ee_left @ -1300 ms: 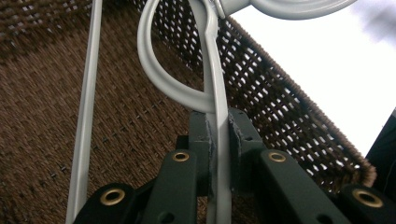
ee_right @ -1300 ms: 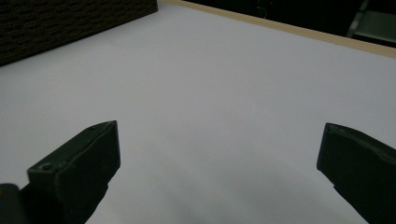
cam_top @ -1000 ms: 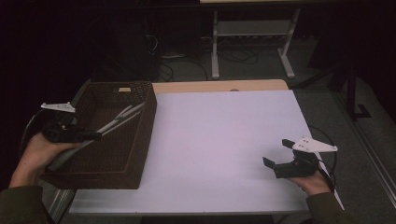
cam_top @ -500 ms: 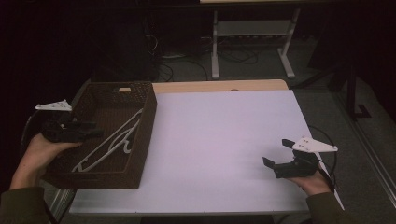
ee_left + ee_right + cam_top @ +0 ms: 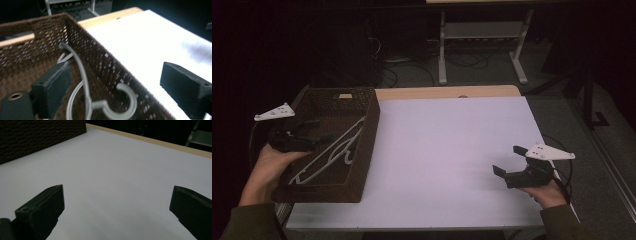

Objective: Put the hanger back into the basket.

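Note:
A brown woven basket (image 5: 368, 142) stands at the table's left end, with white clothes hangers (image 5: 336, 151) lying in it. My left gripper (image 5: 319, 129) hovers over the basket's left side; its jaws have just been opening and now stand wide apart. In the left gripper view a grey-white hanger (image 5: 83, 75) with its hook lies in the basket (image 5: 105, 60) beneath my left gripper (image 5: 117, 90), untouched by the pads. My right gripper (image 5: 507, 161) rests low at the table's right front, open and empty. In its own view my right gripper (image 5: 117, 207) frames bare table.
The white tabletop (image 5: 447, 150) stretches between basket and right hand, with a wooden strip (image 5: 447, 92) along its far edge. A metal stand (image 5: 482, 45) and cables sit on the floor behind. The basket's wall (image 5: 37, 137) shows far off in the right gripper view.
The left gripper has let go of the hanger, which dropped flat into the basket. The left hand drew back toward the basket's left rim. The right hand has stayed put.

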`<state>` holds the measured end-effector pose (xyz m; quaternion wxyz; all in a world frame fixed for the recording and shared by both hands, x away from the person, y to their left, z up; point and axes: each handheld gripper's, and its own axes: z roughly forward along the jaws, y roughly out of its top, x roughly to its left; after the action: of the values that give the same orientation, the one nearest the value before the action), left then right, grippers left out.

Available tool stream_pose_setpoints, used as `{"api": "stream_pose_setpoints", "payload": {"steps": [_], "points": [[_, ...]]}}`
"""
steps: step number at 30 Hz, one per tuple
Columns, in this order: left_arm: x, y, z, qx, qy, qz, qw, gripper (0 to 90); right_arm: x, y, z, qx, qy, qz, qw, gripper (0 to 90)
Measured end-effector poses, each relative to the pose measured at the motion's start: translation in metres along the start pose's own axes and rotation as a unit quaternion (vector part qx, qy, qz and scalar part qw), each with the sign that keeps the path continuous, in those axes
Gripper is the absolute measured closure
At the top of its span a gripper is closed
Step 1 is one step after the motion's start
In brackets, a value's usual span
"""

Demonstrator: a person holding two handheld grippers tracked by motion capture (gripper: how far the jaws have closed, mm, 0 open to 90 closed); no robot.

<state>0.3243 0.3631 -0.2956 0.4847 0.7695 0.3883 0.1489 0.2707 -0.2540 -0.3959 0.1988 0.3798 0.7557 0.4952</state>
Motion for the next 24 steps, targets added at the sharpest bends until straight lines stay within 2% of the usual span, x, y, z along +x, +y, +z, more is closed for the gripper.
{"api": "stream_pose_setpoints", "payload": {"steps": [2, 4, 5, 6, 10, 16, 17, 22, 24], "points": [[-0.008, 0.001, 0.008, -0.01, -0.004, 0.002, 0.9999, 4.4, 0.001, 0.006, -0.001, -0.006, -0.004, 0.0, 1.0, 0.0], [-0.011, 0.001, 0.01, -0.015, -0.006, 0.004, 0.9999, 2.5, 0.001, 0.01, -0.002, -0.011, -0.005, 0.001, 0.9999, 0.0], [-0.017, 0.002, 0.014, -0.03, -0.01, 0.007, 0.9995, 1.9, 0.001, 0.012, -0.003, -0.013, -0.006, 0.001, 0.9999, 0.0], [-0.017, 0.002, 0.014, -0.03, -0.01, 0.007, 0.9995, 0.4, 0.001, 0.012, -0.003, -0.013, -0.006, 0.001, 0.9999, 0.0], [-0.03, 0.004, 0.02, -0.054, -0.022, 0.009, 0.9983, 0.0, 0.0, 0.025, -0.009, -0.03, -0.01, 0.004, 0.9995, 1.3], [-0.046, 0.004, 0.029, -0.084, -0.039, 0.014, 0.9956, 0.0, 0.0, 0.037, -0.013, -0.043, -0.008, -0.004, 0.999, 0.1], [-0.051, 0.002, 0.033, -0.097, -0.045, 0.012, 0.9942, 0.0, 0.0, 0.041, -0.014, -0.05, -0.004, 0.0, 0.9988, 0.0], [-0.058, -0.004, 0.04, -0.11, -0.054, 0.012, 0.9924, 0.0, 0.001, 0.049, -0.016, -0.063, 0.005, -0.002, 0.998, 0.0], [-0.061, -0.008, 0.043, -0.122, -0.058, 0.008, 0.9908, 0.0, 0.002, 0.053, -0.017, -0.069, 0.009, 0.0, 0.9976, 0.0]]}}
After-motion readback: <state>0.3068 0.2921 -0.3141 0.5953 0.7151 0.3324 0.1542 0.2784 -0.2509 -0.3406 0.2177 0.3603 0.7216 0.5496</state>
